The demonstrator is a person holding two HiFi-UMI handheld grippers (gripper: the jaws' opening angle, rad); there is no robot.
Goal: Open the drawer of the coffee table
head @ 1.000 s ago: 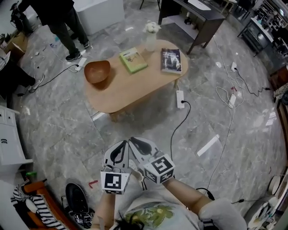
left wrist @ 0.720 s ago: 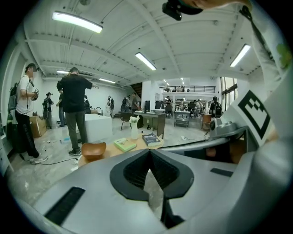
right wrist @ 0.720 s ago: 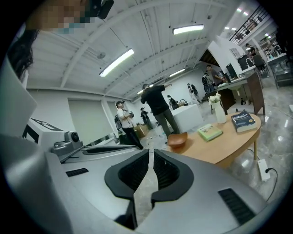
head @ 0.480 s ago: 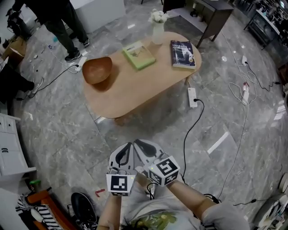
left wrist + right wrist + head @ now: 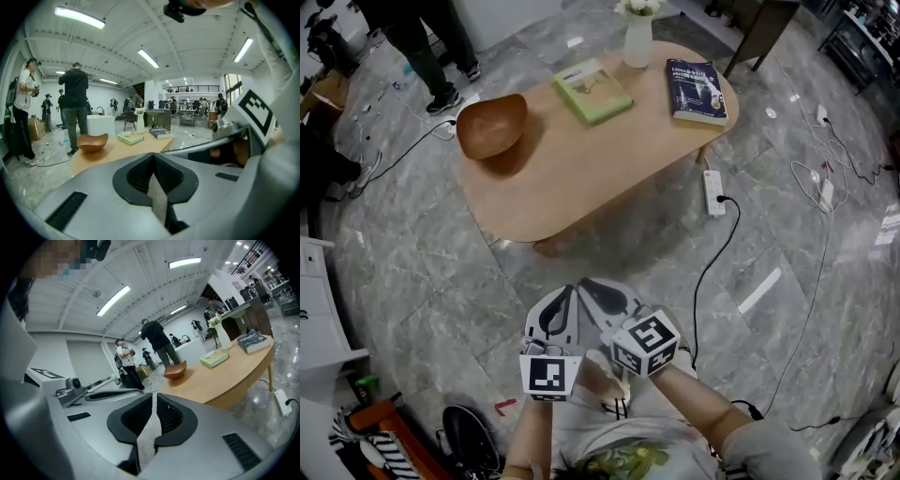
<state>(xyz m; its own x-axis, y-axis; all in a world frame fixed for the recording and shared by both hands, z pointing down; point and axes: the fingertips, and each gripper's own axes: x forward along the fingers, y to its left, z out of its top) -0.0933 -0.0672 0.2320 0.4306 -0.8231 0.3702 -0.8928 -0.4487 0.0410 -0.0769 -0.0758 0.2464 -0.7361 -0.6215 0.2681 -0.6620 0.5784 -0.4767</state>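
Note:
The oval wooden coffee table [image 5: 581,169] stands ahead of me on the grey marble floor; no drawer shows in any view. On it are a brown bowl [image 5: 490,125], a green book [image 5: 592,91], a dark book [image 5: 697,79] and a white vase [image 5: 637,37]. My left gripper [image 5: 567,295] and right gripper [image 5: 589,289] are held side by side in front of my chest, short of the table's near edge, both shut and empty. In the left gripper view the shut left gripper [image 5: 153,157] looks along the tabletop [image 5: 122,147]. The right gripper [image 5: 153,401] sees the table [image 5: 225,376] from lower right.
A white power strip [image 5: 712,192] with a black cable lies on the floor right of the table. A person [image 5: 412,37] stands beyond the table's left end. A white cabinet [image 5: 319,300] stands at left, and shoes [image 5: 469,441] lie by my feet.
The table has come nearer and larger in the head view. Both grippers have sunk lower while staying together and shut.

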